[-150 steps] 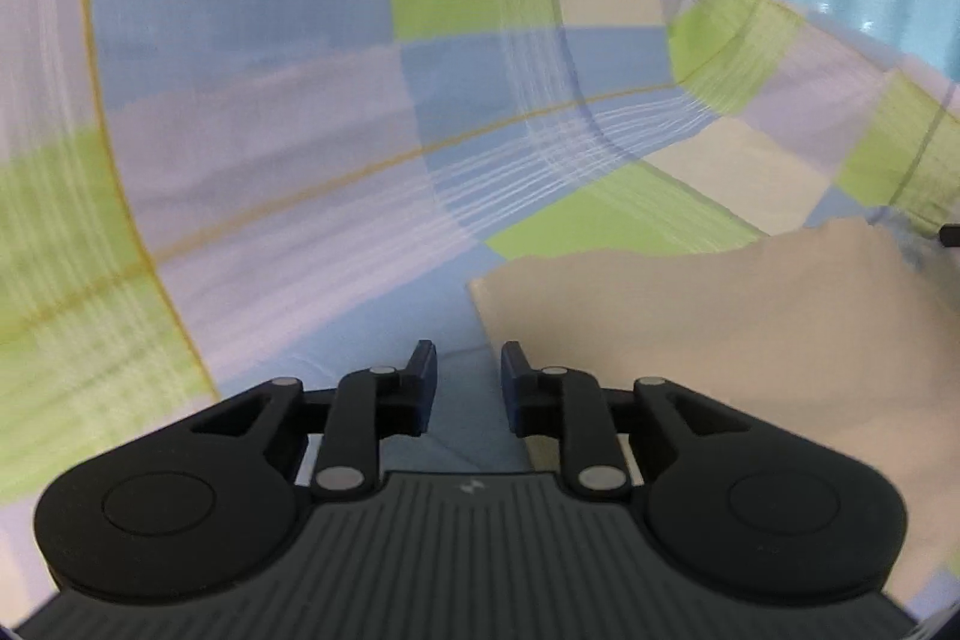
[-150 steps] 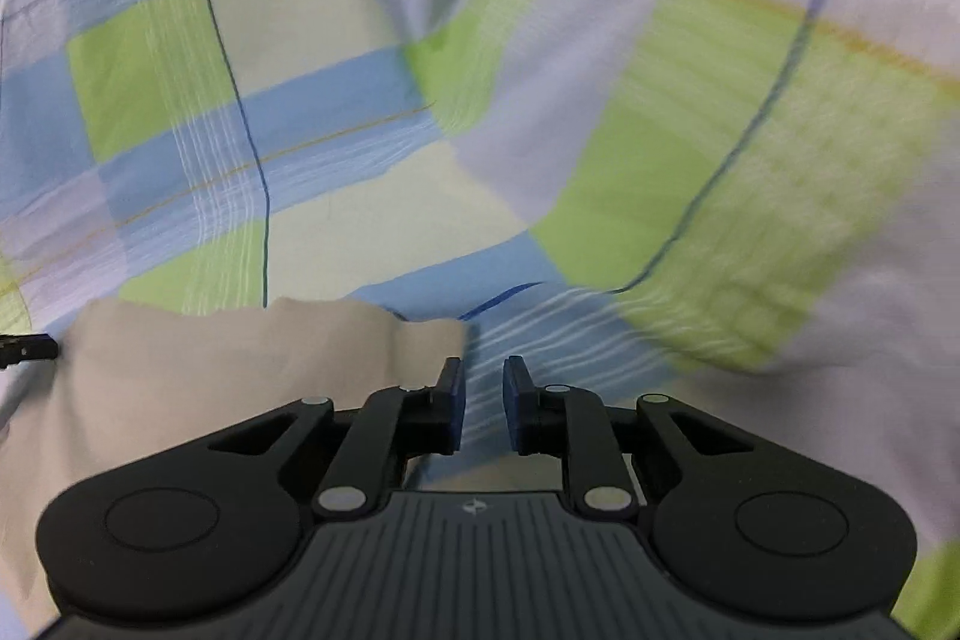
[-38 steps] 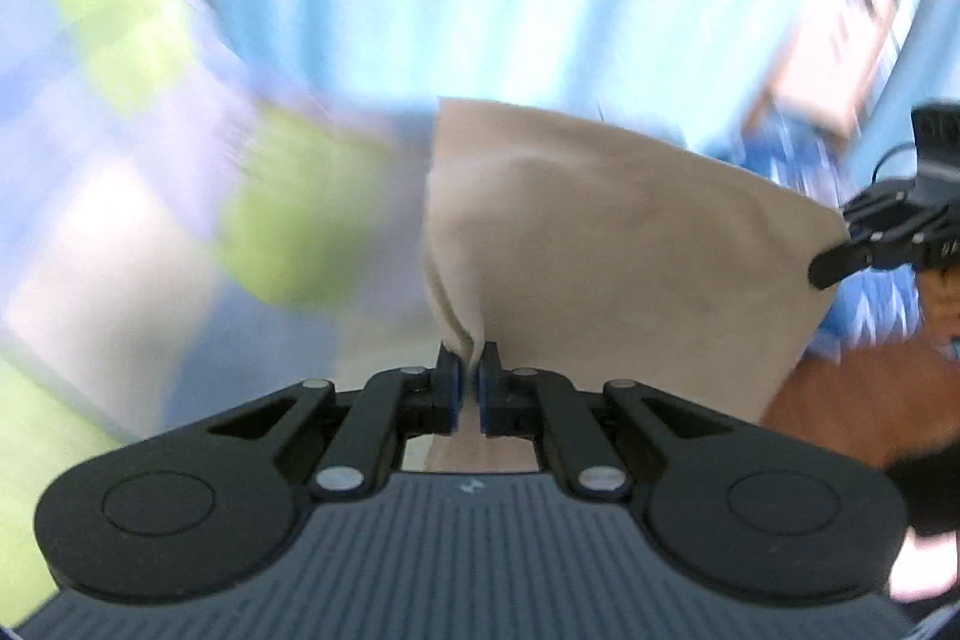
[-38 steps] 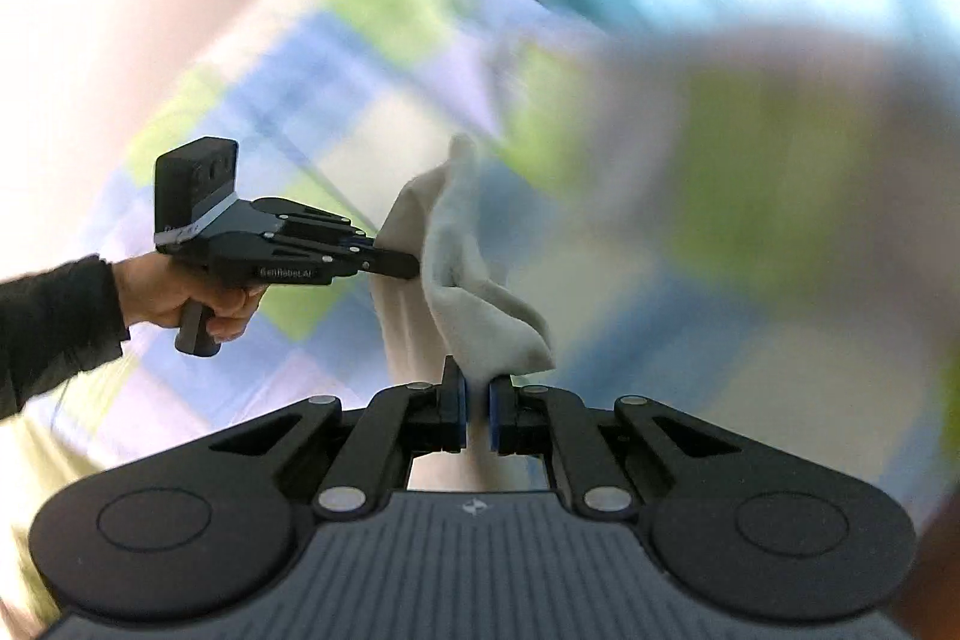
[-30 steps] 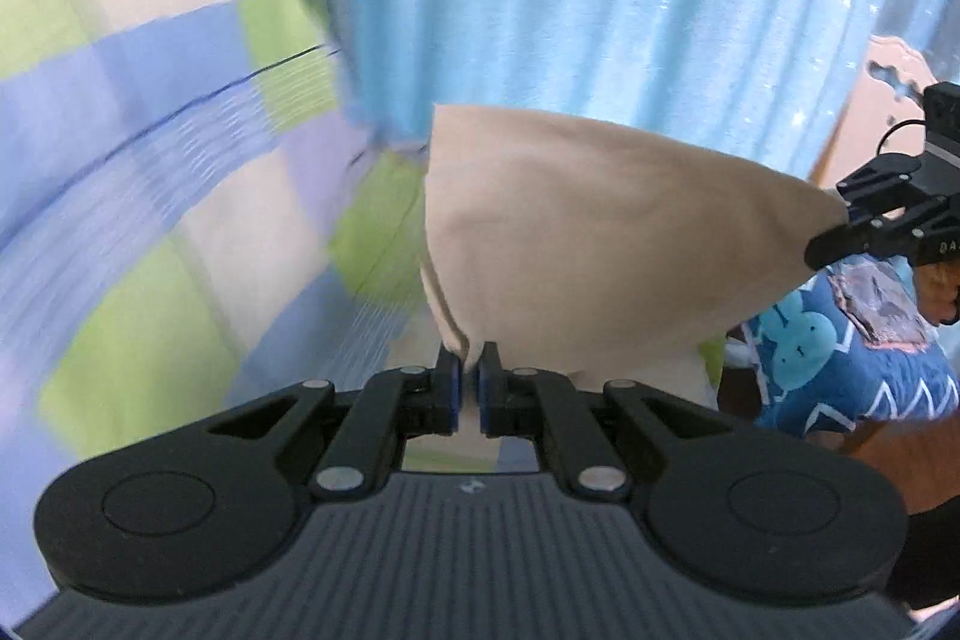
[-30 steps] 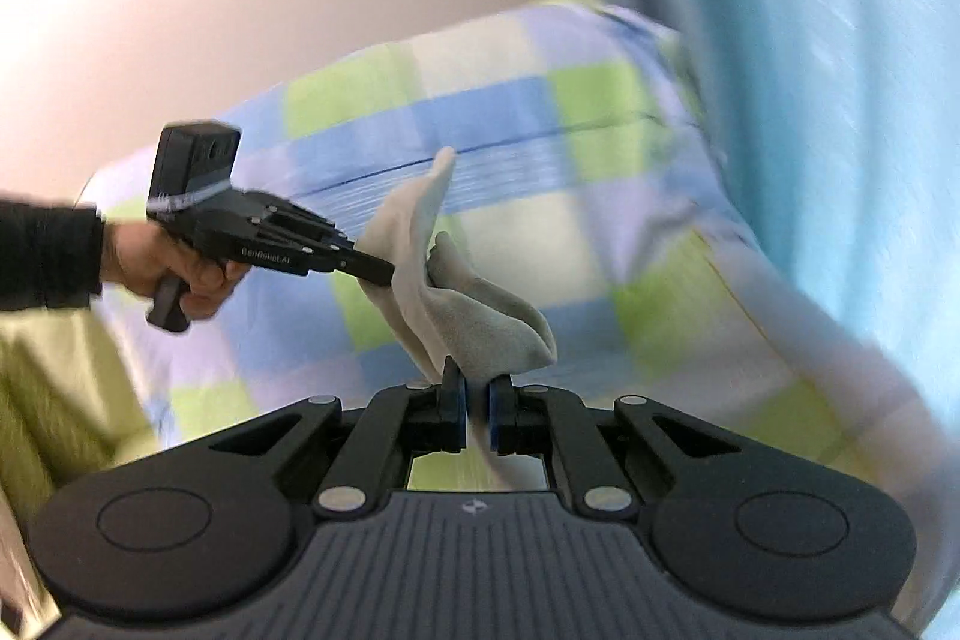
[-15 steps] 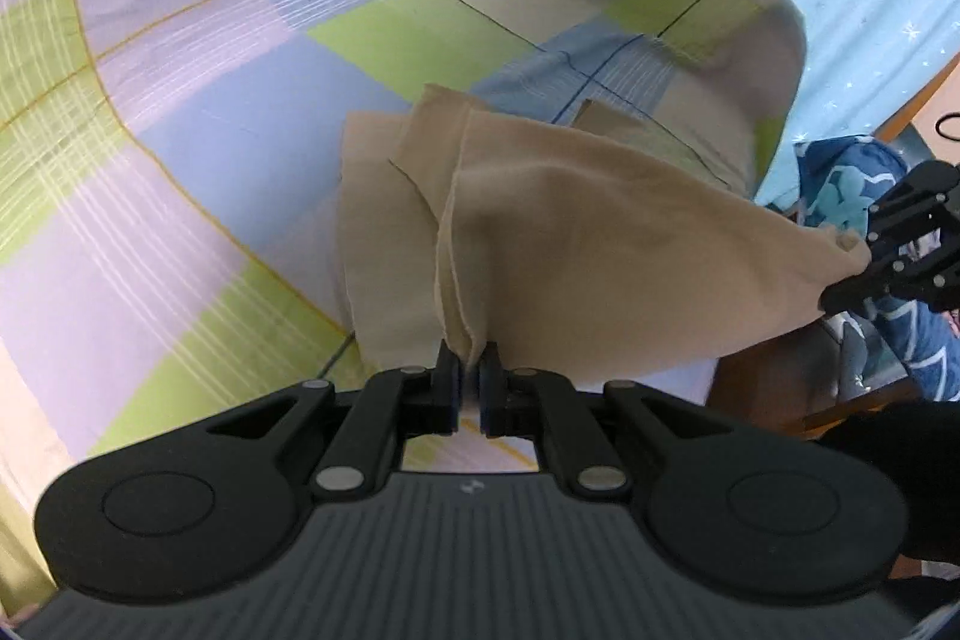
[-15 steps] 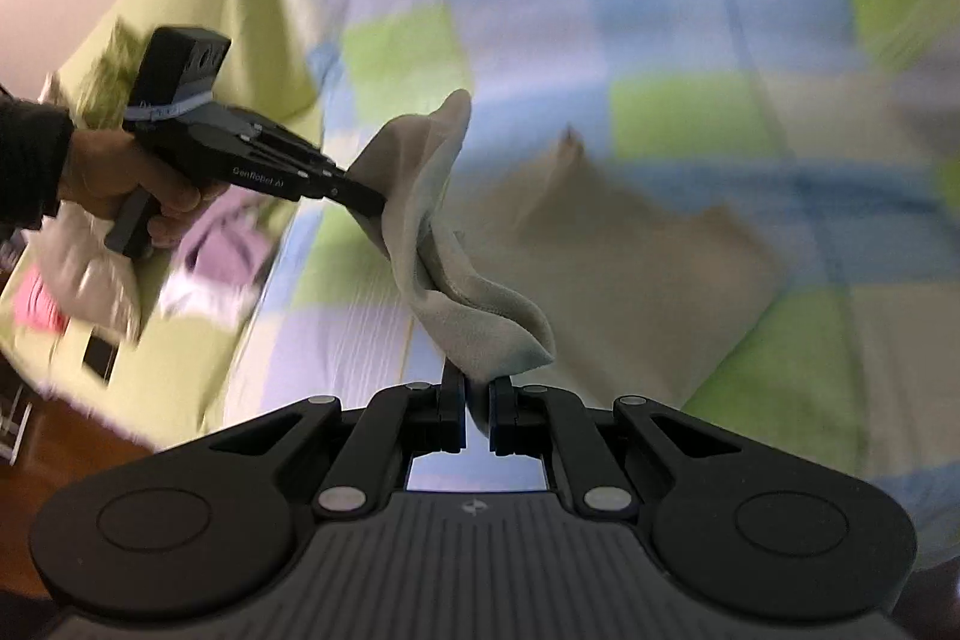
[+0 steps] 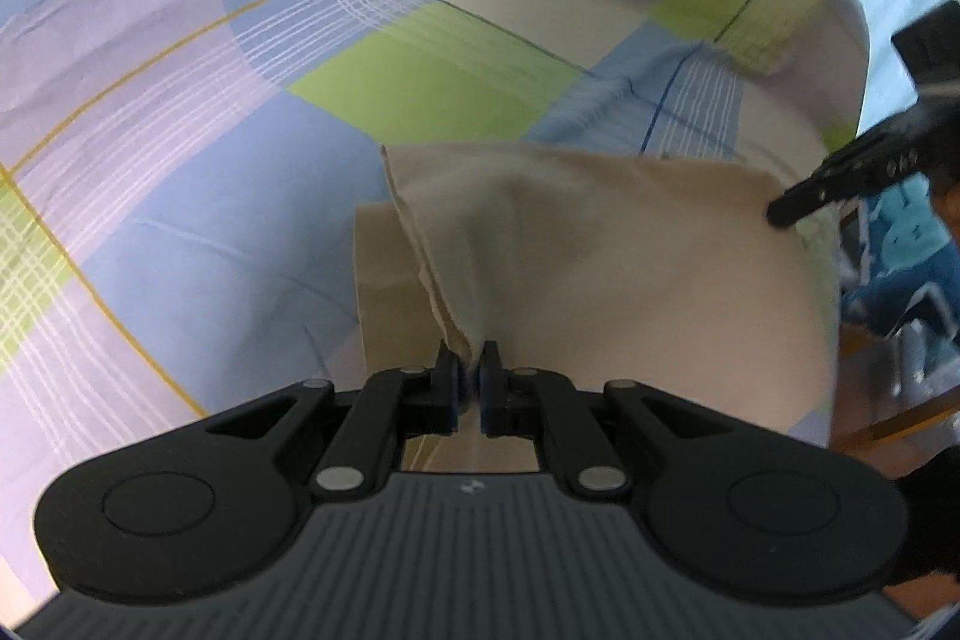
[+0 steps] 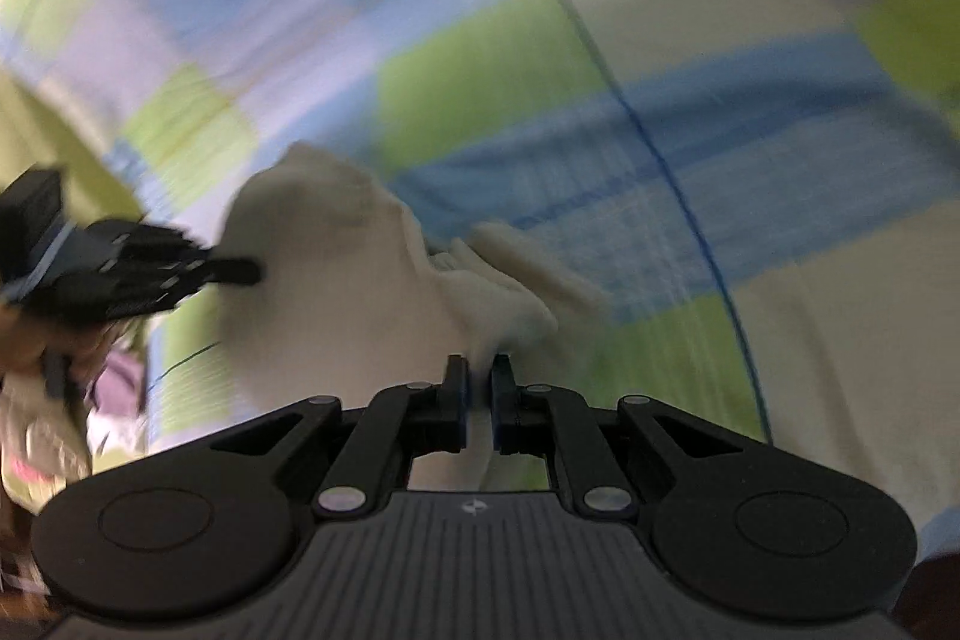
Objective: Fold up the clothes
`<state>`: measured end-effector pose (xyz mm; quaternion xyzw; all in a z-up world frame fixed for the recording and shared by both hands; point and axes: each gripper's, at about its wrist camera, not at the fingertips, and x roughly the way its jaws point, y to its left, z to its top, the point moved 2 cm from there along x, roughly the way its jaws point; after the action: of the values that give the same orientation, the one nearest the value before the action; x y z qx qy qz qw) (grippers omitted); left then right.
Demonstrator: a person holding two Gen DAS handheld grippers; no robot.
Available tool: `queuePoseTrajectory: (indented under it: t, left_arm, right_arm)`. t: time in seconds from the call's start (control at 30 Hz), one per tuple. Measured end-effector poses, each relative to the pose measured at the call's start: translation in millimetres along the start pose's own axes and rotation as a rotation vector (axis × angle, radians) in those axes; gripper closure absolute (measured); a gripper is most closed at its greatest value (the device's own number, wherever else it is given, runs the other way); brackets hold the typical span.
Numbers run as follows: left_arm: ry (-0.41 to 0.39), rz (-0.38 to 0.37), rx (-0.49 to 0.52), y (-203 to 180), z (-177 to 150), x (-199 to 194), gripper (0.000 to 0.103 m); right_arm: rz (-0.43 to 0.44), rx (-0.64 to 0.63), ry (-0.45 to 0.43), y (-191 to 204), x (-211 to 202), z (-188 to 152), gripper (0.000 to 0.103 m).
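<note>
A beige garment (image 9: 630,268) is held low over a checked bedsheet (image 9: 180,112) of blue, green and lilac squares, with part of the cloth already lying on the sheet beneath the raised layer. One corner is pinched by the left gripper (image 9: 471,376), whose jaws are pressed together on the fabric edge. In the left wrist view the right gripper (image 9: 780,214) is seen at the far corner of the cloth. In the right wrist view — badly blurred — the right gripper (image 10: 477,382) has its jaws opening, with the cloth (image 10: 336,280) between them; the pads appear still to touch it, though this cannot be told for certain. The left gripper (image 10: 240,271) is seen there at the cloth's other end.
</note>
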<state>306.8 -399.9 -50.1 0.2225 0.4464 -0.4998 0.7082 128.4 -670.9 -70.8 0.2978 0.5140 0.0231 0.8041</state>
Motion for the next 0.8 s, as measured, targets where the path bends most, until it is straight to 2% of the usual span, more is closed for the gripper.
queuePoseTrajectory:
  t: [0.03,0.1,0.17,0.23,0.37,0.5,0.57,0.63,0.67,0.73,0.8]
  left_arm:
    - [0.001,0.012,0.014,-2.8,-0.7,2.5,0.1]
    - [-0.005,0.047,0.061,-9.9,-1.3,6.7,0.099]
    - [-0.035,0.119,0.215,-28.2,-3.3,7.1,0.099]
    - [-0.081,0.152,0.426,-54.5,-11.6,2.9,0.099]
    - [-0.142,0.157,0.64,-82.1,-33.4,-4.0,0.099]
    - [-0.169,0.187,0.813,-95.8,-63.4,-8.2,0.099]
    - [-0.169,0.188,0.844,-98.0,-74.4,-8.0,0.099]
    - [-0.17,0.184,0.833,-98.8,-81.4,-7.0,0.099]
    - [-0.172,0.184,0.822,-99.5,-83.3,-6.6,0.099]
    - [-0.18,0.186,0.77,-98.7,-80.2,-7.1,0.099]
    - [-0.191,0.19,0.718,-98.4,-75.2,-7.4,0.099]
  right_arm:
    - [-0.009,0.017,0.004,-3.2,1.6,-2.3,0.087]
    - [-0.029,0.044,0.004,-7.1,0.4,-7.1,0.085]
    - [-0.074,0.033,-0.013,-2.8,-6.9,-8.4,0.082]
    - [-0.111,-0.002,-0.055,7.2,-18.6,-3.0,0.08]
    - [-0.085,-0.063,-0.168,22.4,-34.4,27.1,0.077]
    - [-0.019,-0.184,-0.146,40.0,-5.6,73.6,0.075]
    - [0.024,-0.27,-0.103,52.2,15.2,92.8,0.075]
    - [0.092,-0.373,-0.028,70.9,40.6,108.3,0.073]
    - [0.134,-0.427,0.013,81.4,52.9,114.1,0.069]
    - [0.176,-0.511,0.102,98.0,76.1,120.6,0.051]
    - [0.195,-0.572,0.184,110.8,97.1,123.0,0.048]
